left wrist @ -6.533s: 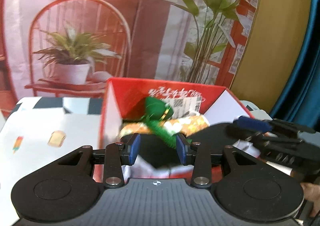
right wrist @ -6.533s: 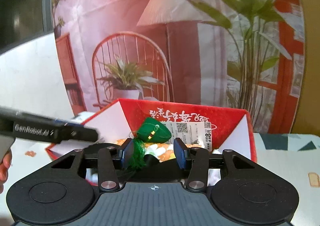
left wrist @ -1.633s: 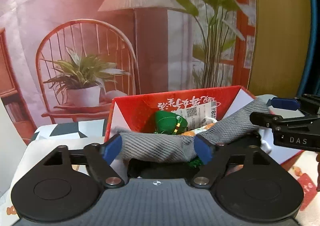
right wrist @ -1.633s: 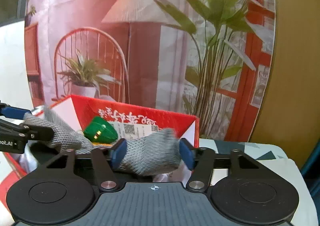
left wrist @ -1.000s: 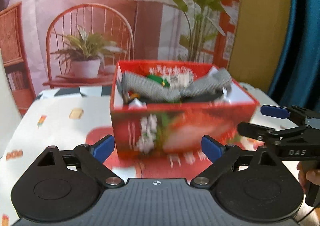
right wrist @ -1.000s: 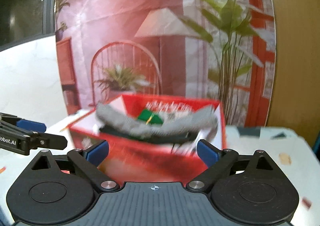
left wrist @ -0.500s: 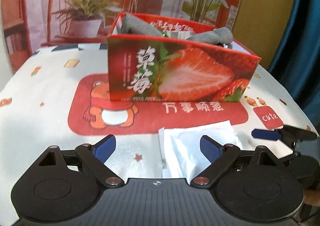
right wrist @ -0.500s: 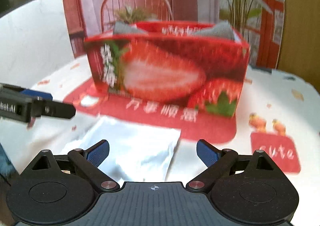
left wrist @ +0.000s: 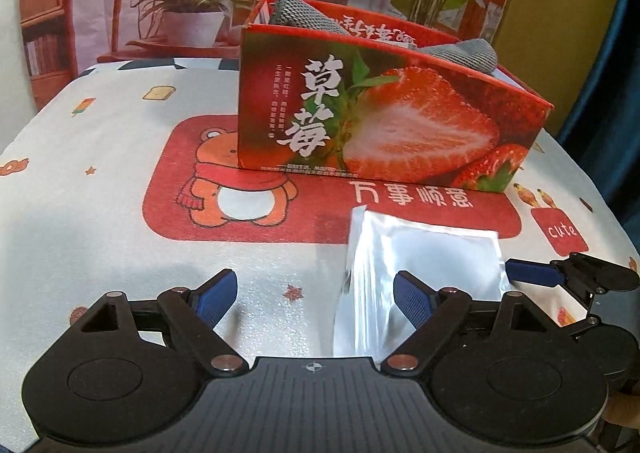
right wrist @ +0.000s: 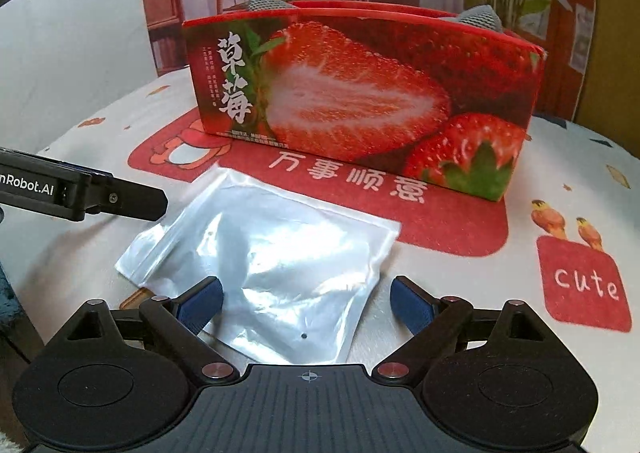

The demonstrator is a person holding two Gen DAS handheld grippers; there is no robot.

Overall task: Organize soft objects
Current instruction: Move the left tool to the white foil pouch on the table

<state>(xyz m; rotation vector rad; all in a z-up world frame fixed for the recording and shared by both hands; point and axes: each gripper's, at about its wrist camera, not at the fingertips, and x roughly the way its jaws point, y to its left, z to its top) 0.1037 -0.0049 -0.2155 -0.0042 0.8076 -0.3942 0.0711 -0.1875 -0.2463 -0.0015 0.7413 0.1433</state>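
- One silver bag (right wrist: 264,273) lies flat between the wide right tongs (right wrist: 306,303), not pinched.
- Left tongs (left wrist: 314,293) are closing, with only the bag's edge inside.
- One red box (left wrist: 384,121) stands beyond both tongs.
- One grey cloth (left wrist: 296,15) pokes out; its middle is hidden.

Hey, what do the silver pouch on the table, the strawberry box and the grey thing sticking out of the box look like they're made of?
Silver pouch: thin plastic or foil film, probably; glossy, wrinkled, with bright glare.
Strawberry box: printed cardboard, seemingly; flat stiff walls, crisp folded edges, slight sheen.
Grey thing: knitted fabric; ribbed weave, matte, slumping over the rim.
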